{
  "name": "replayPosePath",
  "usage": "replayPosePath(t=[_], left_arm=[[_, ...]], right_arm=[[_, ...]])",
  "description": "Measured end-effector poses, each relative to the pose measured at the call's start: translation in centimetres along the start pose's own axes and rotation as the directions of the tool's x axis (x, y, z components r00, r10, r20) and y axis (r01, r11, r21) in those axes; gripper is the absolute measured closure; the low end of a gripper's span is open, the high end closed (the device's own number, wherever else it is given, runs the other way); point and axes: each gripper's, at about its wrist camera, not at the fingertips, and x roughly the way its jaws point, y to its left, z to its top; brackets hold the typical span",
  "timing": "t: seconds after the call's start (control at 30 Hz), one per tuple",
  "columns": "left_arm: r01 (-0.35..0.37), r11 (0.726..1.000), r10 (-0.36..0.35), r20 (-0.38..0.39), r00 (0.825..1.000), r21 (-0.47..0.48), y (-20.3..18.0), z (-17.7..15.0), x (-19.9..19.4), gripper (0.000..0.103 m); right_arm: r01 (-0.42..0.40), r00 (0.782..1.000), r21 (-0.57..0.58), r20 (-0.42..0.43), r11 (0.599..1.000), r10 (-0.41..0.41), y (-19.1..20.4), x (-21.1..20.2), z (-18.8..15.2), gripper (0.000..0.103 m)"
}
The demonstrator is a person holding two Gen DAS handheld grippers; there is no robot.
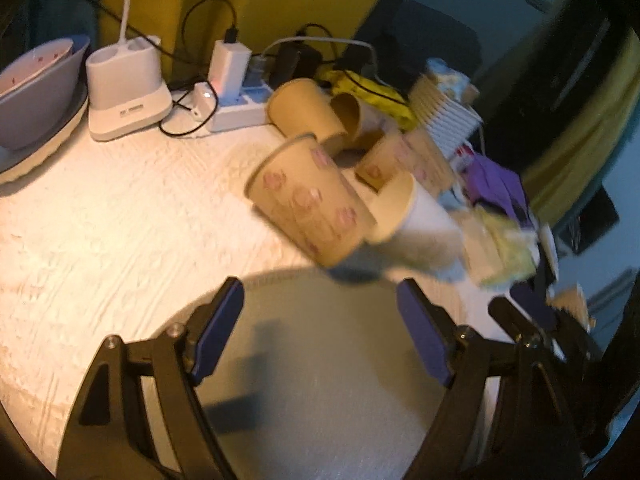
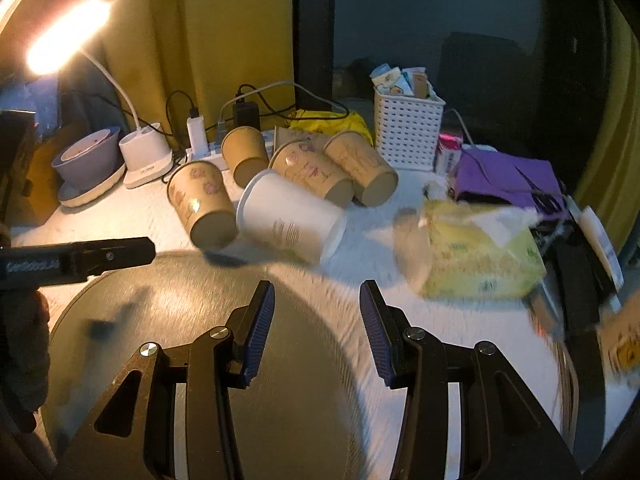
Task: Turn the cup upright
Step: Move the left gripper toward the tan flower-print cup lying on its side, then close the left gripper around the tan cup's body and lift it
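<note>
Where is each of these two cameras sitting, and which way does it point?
Left wrist: rides on the left hand-held gripper, looking forward between its open fingers over the round tray to the tipped cups; the right gripper's tip shows at the right edge.
Right wrist: rides on the right hand-held gripper, facing the white cup and tissue pack; the left gripper pokes in from the left.
Shared: the tray, white cup, lamp base, power strip.
</note>
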Motion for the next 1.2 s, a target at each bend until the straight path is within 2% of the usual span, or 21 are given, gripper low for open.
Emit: replayPosePath(t=[0.27,0.43,0.67,0.73,0.9,1.2], left_arm=[[0.021,0.981,-0.034,-0.061,0.998,-0.193,1.0,3.0,4.2,0.023],[0.032,0.971,-0.054,-0.088,0.995,-0.236,1.4,3.9,6.5,0.023],[0.061,0.975,-0.081,-0.085,0.993,-0.213,1.2,4.5,8.0,0.023],[0.086,0.975,-0.103,-0.077,0.992,-0.203,1.2,4.7,8.3,0.034],[0.115,0.977,-0.128,-0.066,0.990,-0.180,1.3,4.7,8.0,0.037],[0.126,0.990,-0.127,-0.008,0.992,-0.062,1.2,3.4,4.1,0.037]], right_arm=[[-0.035,0.999,-0.007,0.015,0.999,0.035,-1.0,2.0,2.9,0.056],[-0.050,0.999,0.008,0.006,0.999,0.050,-1.6,2.9,3.1,0.056],[-0.053,0.999,0.033,-0.010,0.998,0.053,-2.3,3.5,2.7,0.056],[-0.051,0.999,0.035,-0.010,0.998,0.052,-2.3,3.5,2.7,0.056],[-0.045,0.999,0.052,-0.020,0.998,0.046,-2.3,3.1,2.5,0.056],[-0.051,0.998,0.077,-0.023,0.996,0.053,-1.0,1.5,1.5,0.056]])
